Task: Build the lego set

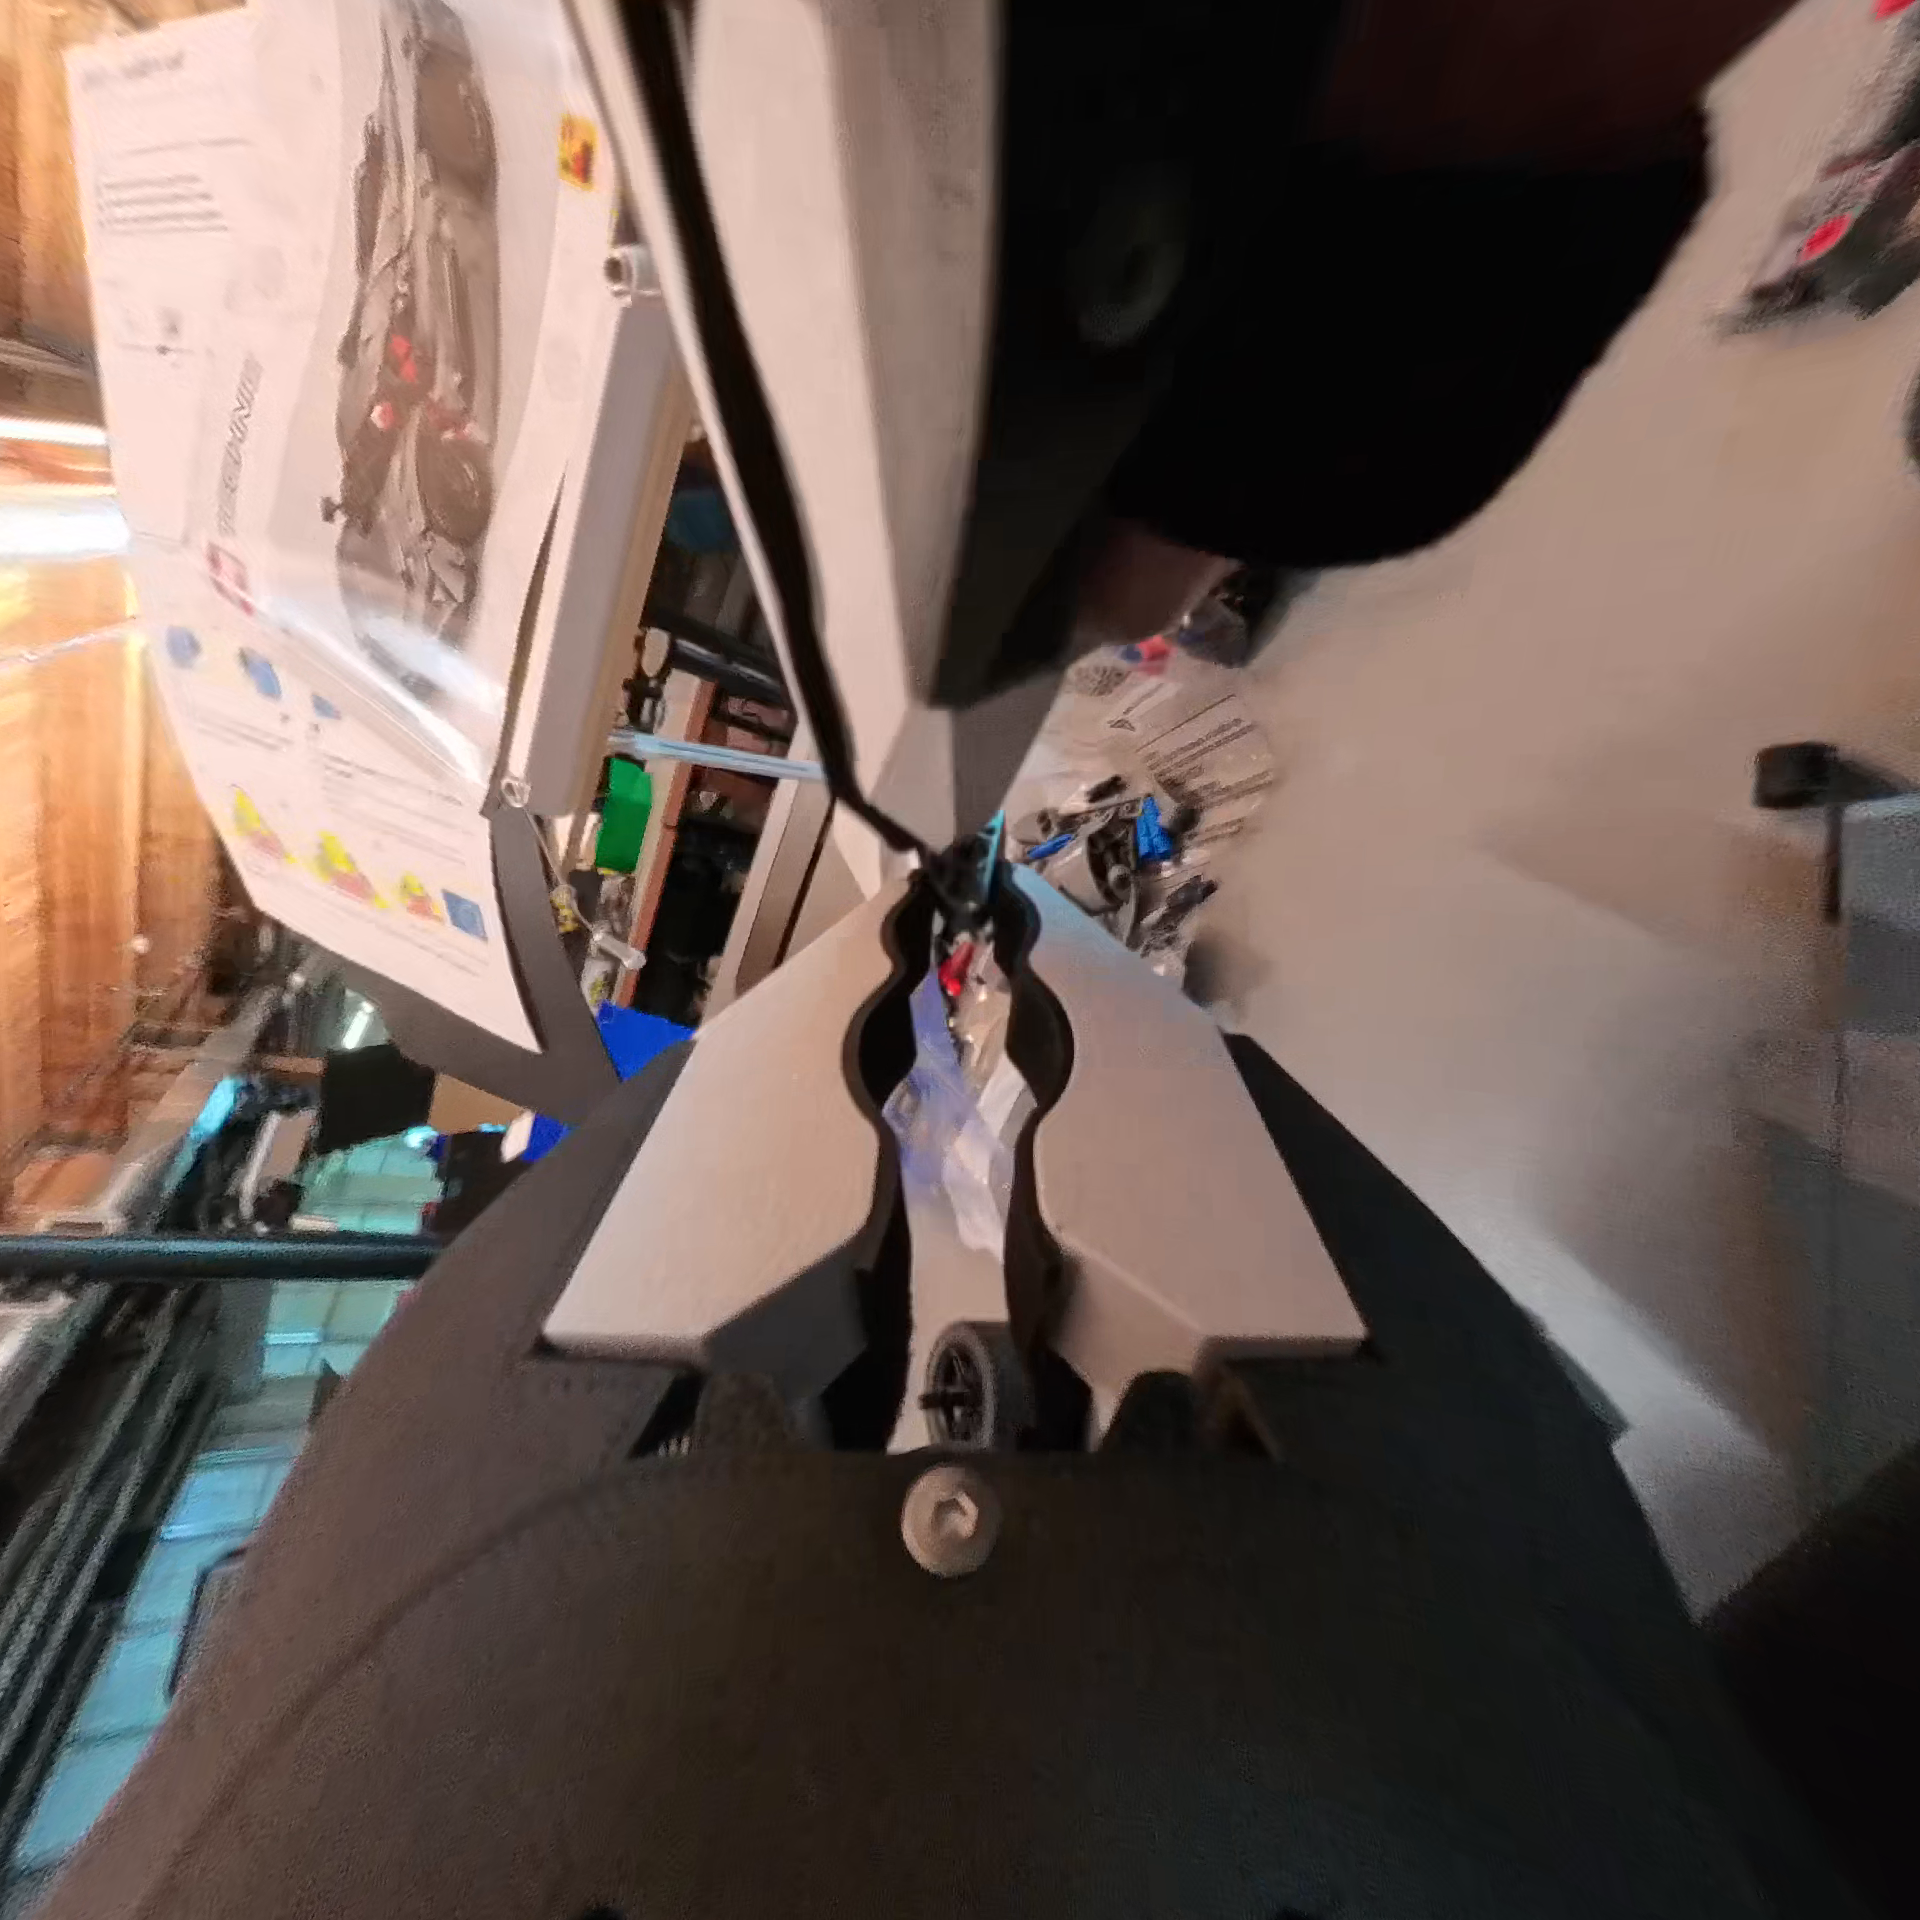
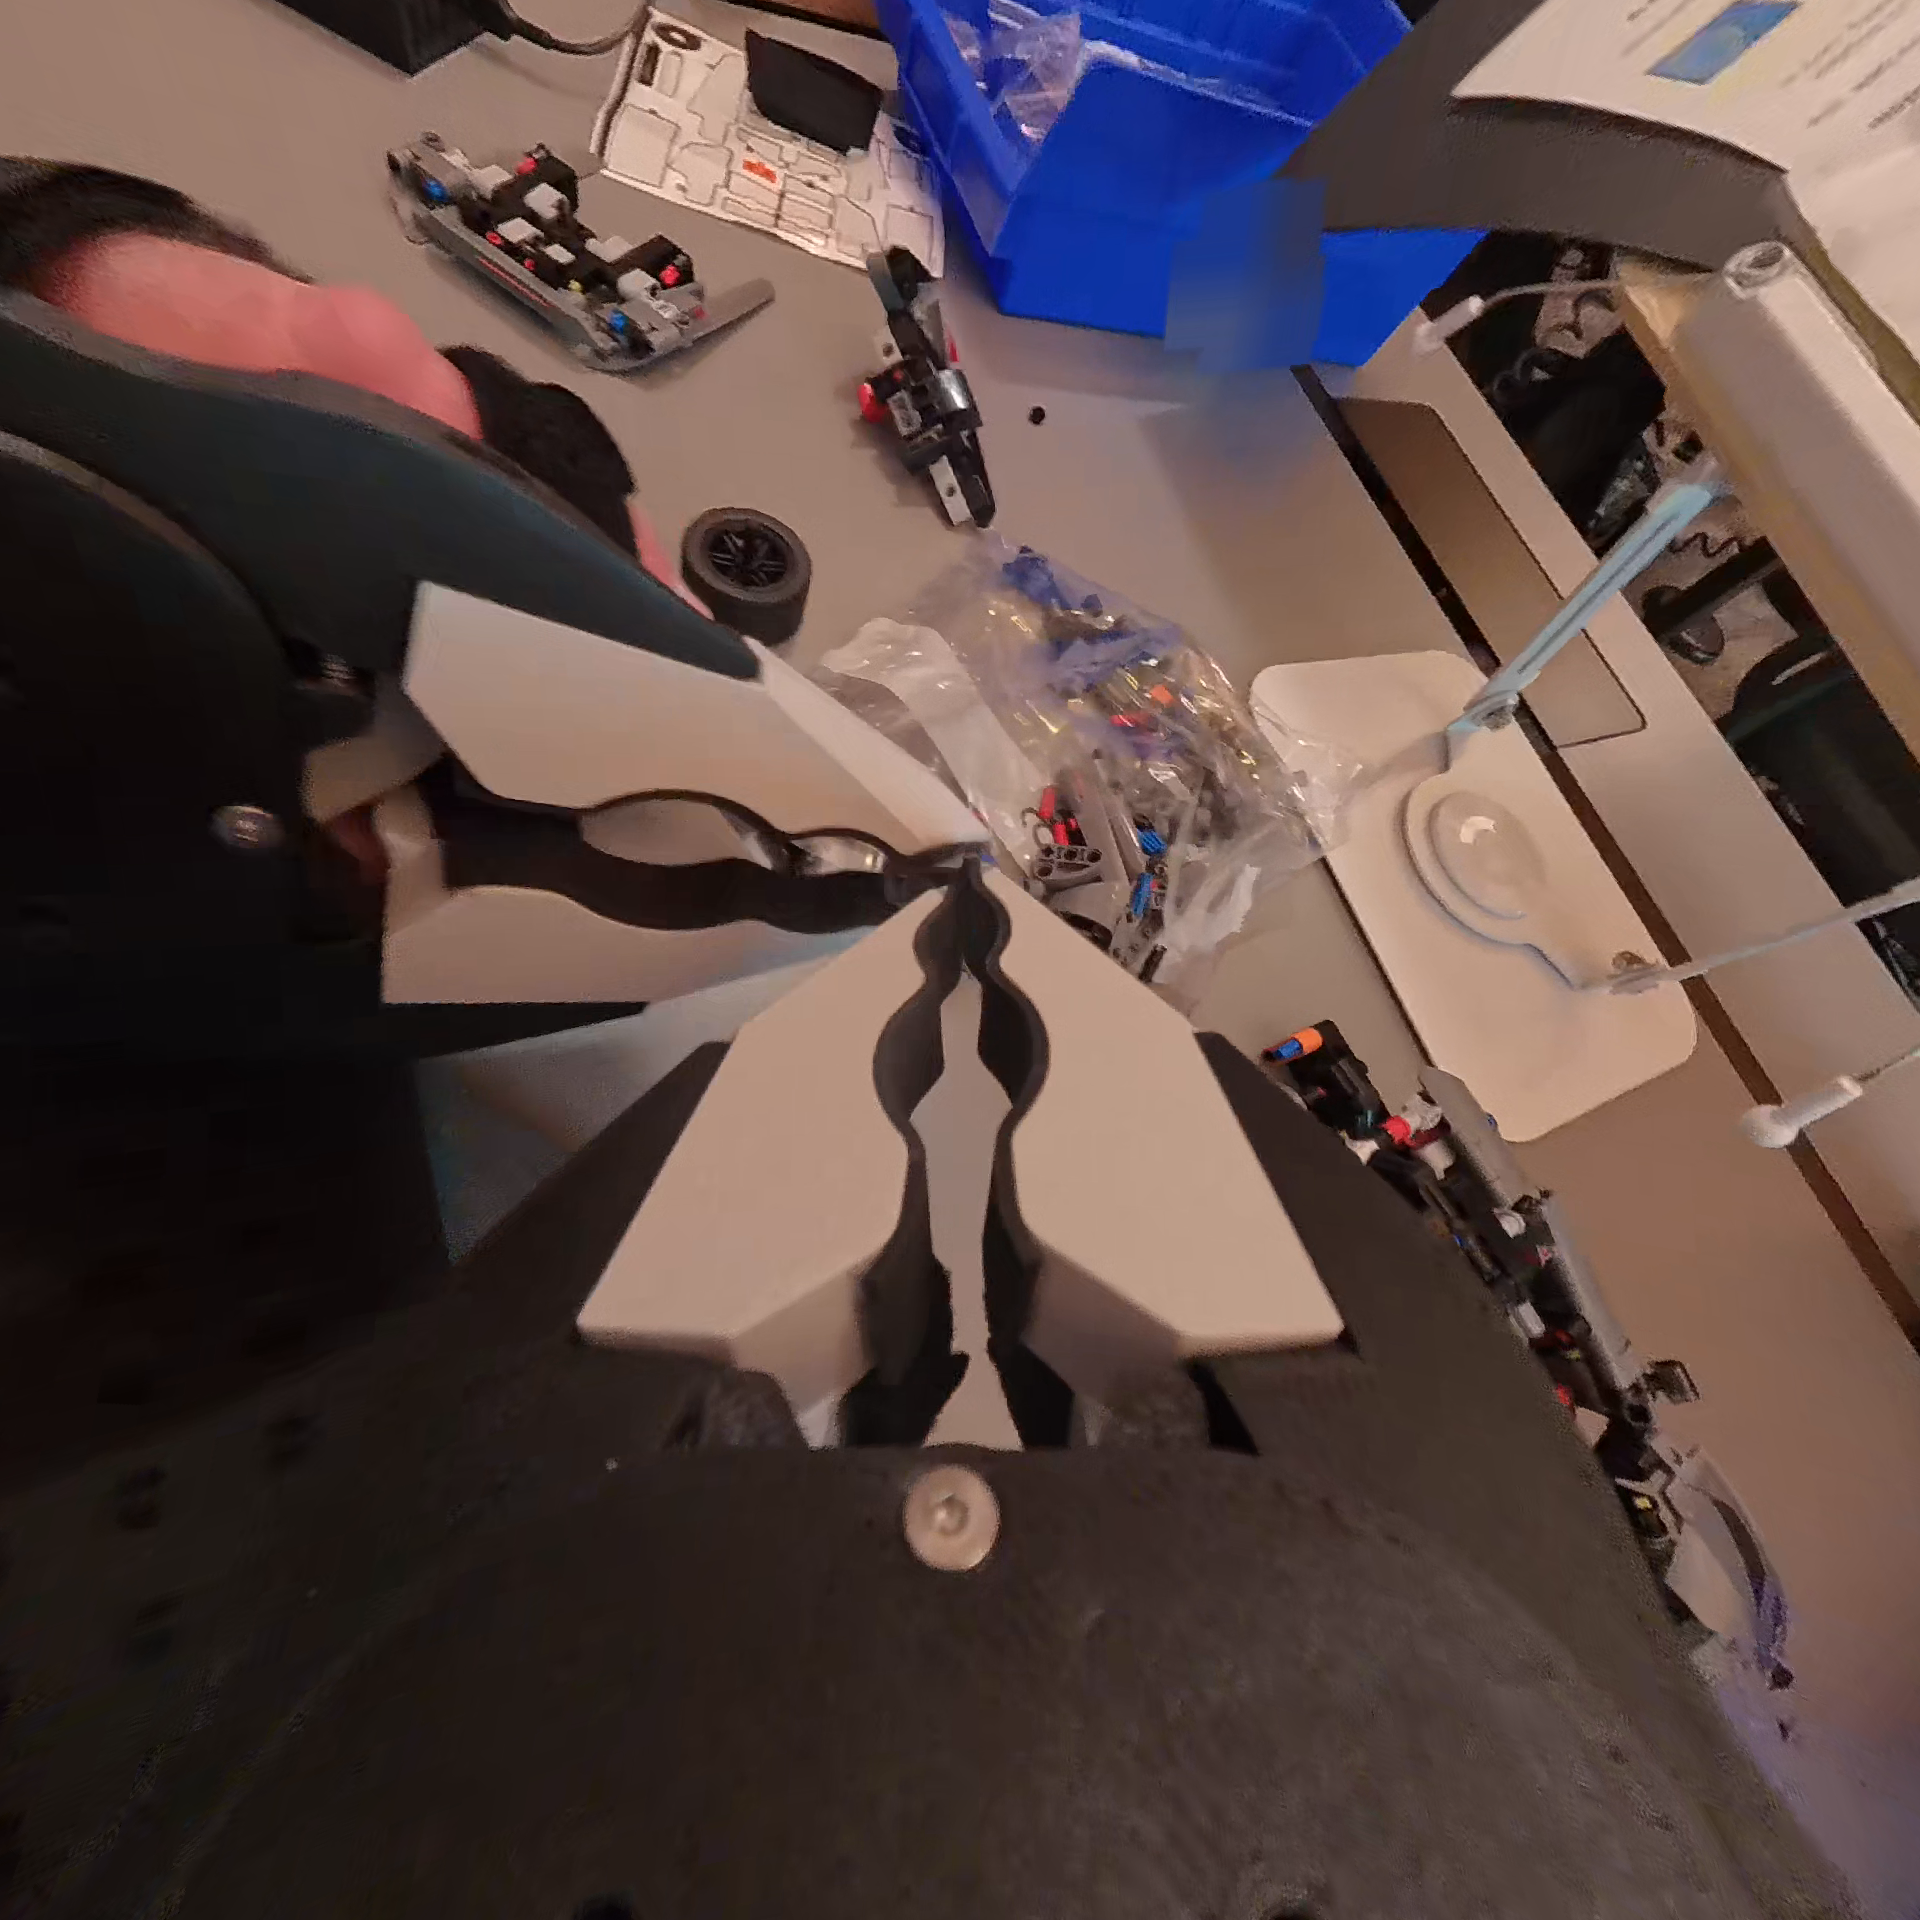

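Note:
My left gripper (image 1: 971, 883) is shut on a small black lego piece with a teal end (image 1: 982, 847), held above the grey table (image 1: 1507, 727). In the right wrist view the left gripper (image 2: 935, 850) reaches in from the left with that small piece (image 2: 914, 860) at its tips. My right gripper (image 2: 964, 883) is shut, its fingertips meeting right at the end of the piece. I cannot tell whether they pinch it. In the left wrist view the right gripper (image 1: 920, 844) comes down from above. An open clear bag of lego parts (image 2: 1122, 748) lies just beyond both tips.
A loose black wheel (image 2: 746, 566) and three part-built assemblies (image 2: 561, 249) (image 2: 925, 395) (image 2: 1475, 1226) lie on the table. A blue bin (image 2: 1091, 208) and a sticker sheet (image 2: 769, 156) stand at the back. The instruction booklet (image 1: 312, 468) hangs on a stand with a white base (image 2: 1475, 883). Only a small space, under 4 cm, lies between the two pairs of fingers. Between my left fingertips and the loose black wheel (image 2: 746, 566) there is roughly 15 cm. It is also in sight in the left wrist view (image 1: 968, 1402).

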`<state>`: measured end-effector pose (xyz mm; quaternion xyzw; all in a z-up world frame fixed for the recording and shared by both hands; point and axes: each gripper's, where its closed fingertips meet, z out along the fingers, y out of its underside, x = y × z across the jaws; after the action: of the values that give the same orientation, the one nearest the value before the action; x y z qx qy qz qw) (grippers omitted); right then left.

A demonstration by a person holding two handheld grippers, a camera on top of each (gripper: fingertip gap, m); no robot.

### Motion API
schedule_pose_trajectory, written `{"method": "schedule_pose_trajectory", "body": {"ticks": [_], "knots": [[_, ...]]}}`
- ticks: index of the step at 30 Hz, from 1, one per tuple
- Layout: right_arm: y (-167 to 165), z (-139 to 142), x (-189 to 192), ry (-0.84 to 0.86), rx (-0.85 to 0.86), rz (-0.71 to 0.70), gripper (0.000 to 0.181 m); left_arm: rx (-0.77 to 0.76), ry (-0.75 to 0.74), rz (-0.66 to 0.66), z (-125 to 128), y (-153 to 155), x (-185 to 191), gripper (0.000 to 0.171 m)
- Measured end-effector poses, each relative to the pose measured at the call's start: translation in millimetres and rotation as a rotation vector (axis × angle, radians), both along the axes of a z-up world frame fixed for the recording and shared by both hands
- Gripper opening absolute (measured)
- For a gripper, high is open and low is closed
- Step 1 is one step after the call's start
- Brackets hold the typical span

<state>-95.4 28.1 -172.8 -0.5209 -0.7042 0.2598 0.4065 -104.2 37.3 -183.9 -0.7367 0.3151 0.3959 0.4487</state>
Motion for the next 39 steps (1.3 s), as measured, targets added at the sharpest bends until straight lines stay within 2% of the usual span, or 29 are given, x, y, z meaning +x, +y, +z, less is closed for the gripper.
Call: {"method": "schedule_pose_trajectory", "body": {"ticks": [7, 8, 9, 12, 15, 19, 25, 27, 28, 33, 36, 39], "knots": [[0.2, 21.1, 7.8, 0.121, -0.221, 0.089, 0.000, 0.047, -0.096, -0.015, 9.3, -1.4, -1.4, 0.009], [4.4, 21.9, 9.6, 0.132, -0.240, 0.081, 0.003, 0.045, -0.108, -0.020, 8.6, -1.5, -0.9, 0.009], [5.6, 21.2, 10.5, 0.135, -0.278, 0.084, 0.015, 0.046, -0.102, -0.016, 8.5, -1.7, -2.1, 0.009], [5.2, 15.3, 9.3, 0.123, -0.469, 0.102, 0.030, 0.084, -0.090, -0.050, 16.0, -1.7, 4.1, 0.009], [5.7, 27.1, 14.0, 0.181, -0.688, 0.179, 0.026, 0.139, -0.081, -0.075, 26.4, -3.9, 7.0, 0.009], [-6.4, 47.9, 21.9, 0.235, -1.061, 0.370, 0.023, 0.186, -0.105, -0.120, 35.6, -7.2, 13.3, 0.009], [-8.6, 52.4, 21.3, 0.274, -1.090, 0.394, 0.000, 0.204, -0.085, -0.129, 39.4, -8.7, 18.3, 0.009], [-5.4, 46.3, 17.7, 0.255, -1.106, 0.360, 0.006, 0.193, -0.068, -0.123, 37.4, -8.5, 17.9, 0.009], [-4.0, 44.7, 17.4, 0.244, -1.129, 0.356, 0.029, 0.201, -0.057, -0.121, 38.2, -8.6, 17.8, 0.009], [-11.3, 44.2, 19.8, 0.218, -1.187, 0.416, 0.026, 0.236, -0.049, -0.132, 45.6, -10.8, 22.0, 0.009], [-13.1, 52.4, 21.8, 0.263, -1.153, 0.447, 0.012, 0.258, -0.048, -0.135, 49.8, -12.1, 23.1, 0.009], [-13.9, 54.5, 23.9, 0.266, -1.193, 0.467, 0.015, 0.274, -0.028, -0.143, 53.1, -13.7, 25.8, 0.008]]}}
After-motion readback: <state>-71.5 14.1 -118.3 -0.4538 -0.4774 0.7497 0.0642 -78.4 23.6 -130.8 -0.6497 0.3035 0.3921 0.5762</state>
